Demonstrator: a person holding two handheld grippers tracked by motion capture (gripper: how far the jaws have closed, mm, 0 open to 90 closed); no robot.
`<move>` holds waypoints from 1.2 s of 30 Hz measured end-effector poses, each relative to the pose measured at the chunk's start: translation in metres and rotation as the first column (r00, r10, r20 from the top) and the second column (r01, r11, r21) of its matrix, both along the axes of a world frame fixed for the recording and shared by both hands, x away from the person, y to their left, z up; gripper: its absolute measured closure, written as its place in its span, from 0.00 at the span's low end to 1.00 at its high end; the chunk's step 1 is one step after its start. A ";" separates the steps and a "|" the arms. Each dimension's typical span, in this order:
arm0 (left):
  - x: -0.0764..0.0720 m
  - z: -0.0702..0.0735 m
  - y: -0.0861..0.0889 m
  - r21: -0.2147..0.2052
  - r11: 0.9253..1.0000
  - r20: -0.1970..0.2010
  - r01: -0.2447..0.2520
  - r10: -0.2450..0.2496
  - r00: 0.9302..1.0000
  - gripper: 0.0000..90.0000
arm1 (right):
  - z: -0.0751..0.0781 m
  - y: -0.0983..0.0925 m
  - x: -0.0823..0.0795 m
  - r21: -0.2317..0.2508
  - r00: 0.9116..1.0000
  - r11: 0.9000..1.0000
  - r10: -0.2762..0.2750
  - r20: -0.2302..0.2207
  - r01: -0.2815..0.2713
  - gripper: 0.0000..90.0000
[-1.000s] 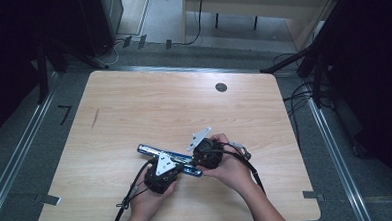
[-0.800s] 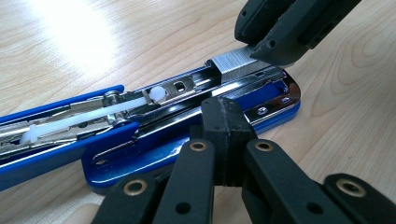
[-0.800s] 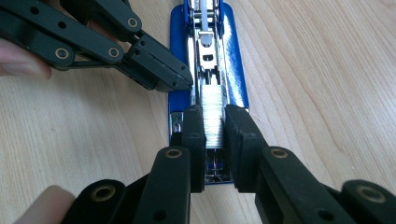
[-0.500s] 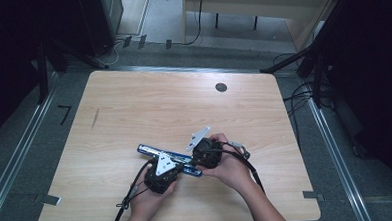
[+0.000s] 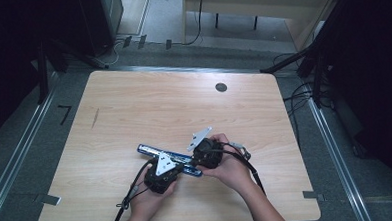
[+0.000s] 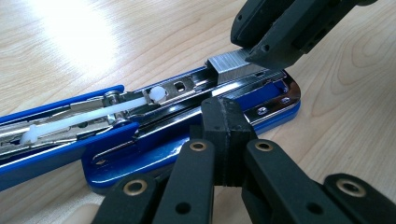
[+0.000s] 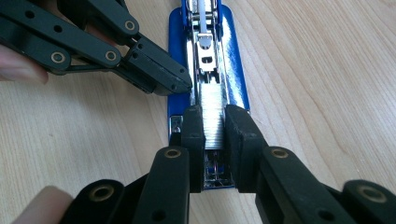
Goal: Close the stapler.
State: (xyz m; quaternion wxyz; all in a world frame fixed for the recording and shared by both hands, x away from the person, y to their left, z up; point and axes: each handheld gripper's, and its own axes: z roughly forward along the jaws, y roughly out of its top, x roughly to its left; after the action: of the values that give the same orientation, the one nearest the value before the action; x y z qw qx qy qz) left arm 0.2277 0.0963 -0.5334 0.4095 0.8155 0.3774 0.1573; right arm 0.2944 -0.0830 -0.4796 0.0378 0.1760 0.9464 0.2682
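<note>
The stapler [image 5: 170,157] lies opened flat on the desk [image 5: 134,108], just below centre, its long axis running from ten o'clock to four o'clock in the high view. Both hands work at its four o'clock end.

Left gripper [image 6: 223,123]: jaws together, nothing between them. In the left gripper view the closed tips press on the blue base beside the magazine rail, apparently pinning the stapler down. In the high view this gripper [image 5: 161,173] sits at six o'clock of the stapler.

Right gripper [image 7: 215,122]: jaws clamped on the strip of staples [image 7: 212,119], one pad on each side of it, over the open magazine. In the left gripper view the strip [image 6: 229,64] rests in the rail under the right jaws. In the high view this gripper [image 5: 206,152] is at the stapler's four o'clock end.

Step in hand, as judged: loading staples. The strip looks seated in the channel at its front end, with the white pusher [image 6: 156,93] drawn back along the rail.

Next move, as judged: the right jaws need to part and lift straight off without dragging the strip out of the channel. The left gripper should hold the base steady until then. The cover then needs folding down over the magazine.

Risk: a tilted withdrawal could snap or unseat the strip.
</note>
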 end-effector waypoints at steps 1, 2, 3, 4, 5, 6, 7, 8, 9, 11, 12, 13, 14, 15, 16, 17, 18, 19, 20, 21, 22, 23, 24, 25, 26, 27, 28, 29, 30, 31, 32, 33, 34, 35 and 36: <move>0.000 0.000 0.000 -0.001 1.000 0.000 0.000 0.000 1.000 1.00 | 0.000 0.000 0.000 0.001 1.000 1.000 0.000 -0.001 0.000 0.88; 0.000 0.000 0.000 0.000 1.000 -0.001 0.000 0.000 1.000 1.00 | 0.000 -0.001 0.000 0.007 1.000 1.000 0.004 -0.001 -0.004 0.88; 0.000 0.000 0.000 0.000 1.000 0.000 0.000 0.000 1.000 1.00 | 0.000 -0.001 0.001 0.008 1.000 1.000 0.003 -0.003 -0.003 0.88; 0.000 0.000 0.000 0.000 1.000 0.000 0.000 0.000 1.000 1.00 | -0.001 -0.001 0.001 0.009 1.000 1.000 0.004 -0.001 -0.004 0.88; 0.000 0.000 0.000 0.000 1.000 0.000 0.000 0.000 1.000 1.00 | 0.000 -0.001 0.001 0.008 1.000 1.000 0.001 -0.002 -0.001 0.88; 0.000 0.000 0.000 0.000 1.000 0.000 0.000 0.000 1.000 1.00 | 0.000 -0.001 0.000 0.009 1.000 1.000 0.001 -0.003 -0.001 0.88; 0.000 0.000 0.000 0.000 1.000 0.000 0.000 0.000 1.000 1.00 | 0.000 -0.002 0.000 0.013 1.000 1.000 -0.002 -0.003 0.002 0.88; 0.000 0.000 0.000 0.000 1.000 0.000 0.000 0.000 1.000 1.00 | 0.000 -0.002 0.000 0.016 1.000 1.000 -0.002 -0.004 0.002 0.88; 0.000 0.000 0.000 0.000 1.000 0.000 0.000 0.000 1.000 1.00 | 0.001 -0.002 0.000 0.017 1.000 1.000 -0.002 -0.004 0.002 0.88; 0.000 0.000 0.000 0.000 1.000 0.000 0.000 0.000 1.000 1.00 | 0.002 -0.002 0.000 0.020 1.000 1.000 -0.002 -0.004 0.002 0.88; 0.000 0.000 0.000 0.000 1.000 0.000 0.000 0.000 1.000 1.00 | 0.002 -0.003 0.000 0.016 1.000 1.000 -0.005 -0.004 0.005 0.88; 0.000 0.000 0.000 0.000 1.000 -0.001 0.000 0.000 1.000 1.00 | 0.002 -0.003 0.000 0.014 1.000 1.000 -0.005 -0.005 0.005 0.88; 0.000 0.000 0.000 0.000 1.000 -0.001 0.000 0.000 1.000 1.00 | 0.002 -0.003 0.000 0.014 1.000 1.000 -0.004 -0.004 0.004 0.88; 0.000 0.000 0.000 -0.001 1.000 -0.001 0.000 0.000 1.000 1.00 | 0.002 -0.003 0.000 0.013 1.000 1.000 -0.006 -0.004 0.006 0.88; 0.000 0.000 0.000 -0.001 1.000 -0.001 0.000 0.000 1.000 1.00 | 0.003 -0.003 0.000 0.013 1.000 1.000 -0.005 -0.002 0.005 0.88; 0.000 0.000 0.000 0.000 1.000 0.000 0.000 0.000 1.000 1.00 | 0.003 -0.002 0.000 0.012 1.000 1.000 -0.005 -0.002 0.005 0.88; 0.000 0.000 0.000 0.001 1.000 0.000 0.000 0.000 1.000 1.00 | 0.003 -0.002 -0.001 0.010 1.000 1.000 -0.007 -0.001 0.007 0.88; 0.000 0.000 0.000 0.000 1.000 0.000 0.000 0.000 1.000 1.00 | 0.003 -0.002 -0.001 0.010 1.000 1.000 -0.006 0.000 0.006 0.88; 0.000 0.000 0.000 0.000 1.000 0.000 0.000 0.000 1.000 1.00 | 0.003 -0.002 -0.001 0.010 1.000 1.000 -0.007 0.002 0.007 0.88; 0.000 0.000 0.000 0.000 1.000 0.000 0.000 0.000 1.000 1.00 | 0.003 -0.001 -0.001 0.011 1.000 1.000 -0.009 0.001 0.009 0.88; 0.000 0.000 0.000 0.000 1.000 0.000 0.000 0.000 1.000 1.00 | 0.003 -0.001 -0.001 0.013 1.000 1.000 -0.006 0.002 0.006 0.88; 0.000 0.000 0.000 0.000 1.000 0.000 0.000 0.000 1.000 1.00 | 0.003 -0.001 -0.001 0.015 1.000 1.000 -0.006 0.004 0.006 0.88; 0.000 0.000 0.000 0.000 1.000 0.000 0.000 0.000 1.000 1.00 | 0.003 -0.001 -0.001 0.014 1.000 1.000 -0.005 0.004 0.005 0.88; 0.000 0.000 0.000 0.000 1.000 0.000 0.000 0.000 1.000 1.00 | 0.003 -0.001 -0.001 0.015 1.000 1.000 -0.005 0.004 0.004 0.88; 0.000 0.000 0.000 0.000 1.000 0.000 0.000 0.000 1.000 1.00 | 0.003 -0.001 -0.001 0.015 1.000 1.000 -0.002 0.006 0.002 0.88; 0.000 0.000 0.000 0.000 1.000 0.000 0.000 0.000 1.000 1.00 | 0.003 -0.001 -0.001 0.013 1.000 1.000 -0.001 0.004 0.001 0.88; 0.000 0.000 0.000 -0.001 1.000 -0.001 0.000 0.000 1.000 1.00 | 0.003 -0.001 0.000 0.013 1.000 1.000 -0.001 0.003 0.001 0.88; 0.000 0.000 0.000 -0.001 1.000 -0.001 0.000 0.000 1.000 1.00 | 0.003 0.000 0.000 0.012 1.000 1.000 -0.002 0.003 0.002 0.88; 0.000 0.000 0.000 -0.001 1.000 0.000 0.000 0.000 1.000 1.00 | 0.002 0.000 0.000 0.011 1.000 1.000 -0.005 0.001 0.005 0.88; 0.000 0.000 0.000 0.000 1.000 0.000 0.000 0.000 1.000 1.00 | 0.002 0.000 0.000 0.009 1.000 1.000 -0.009 -0.001 0.009 0.88; 0.000 0.000 0.000 0.000 1.000 0.000 0.000 0.000 1.000 1.00 | 0.002 0.000 0.000 0.007 1.000 1.000 -0.009 0.000 0.009 0.88; 0.000 0.000 0.000 0.000 1.000 0.000 0.000 0.000 1.000 1.00 | 0.001 0.001 0.000 0.007 1.000 1.000 -0.008 0.001 0.008 0.88; 0.000 0.000 0.000 0.000 1.000 0.000 0.000 0.000 1.000 1.00 | 0.001 0.001 0.000 0.006 1.000 1.000 -0.002 0.004 0.002 0.88; 0.000 0.000 0.000 0.000 1.000 0.000 0.000 0.000 1.000 1.00 | 0.000 0.001 0.000 0.005 1.000 1.000 -0.002 0.005 0.002 0.88; 0.000 0.000 0.000 0.001 1.000 0.000 0.000 0.000 1.000 1.00 | 0.000 0.002 0.000 0.006 1.000 1.000 -0.001 0.005 0.001 0.88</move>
State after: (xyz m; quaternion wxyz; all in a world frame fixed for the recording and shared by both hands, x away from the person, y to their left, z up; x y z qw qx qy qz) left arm 0.2277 0.0963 -0.5333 0.4092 0.8156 0.3776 0.1575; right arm 0.2948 -0.0814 -0.4794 0.0398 0.1761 0.9454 0.2713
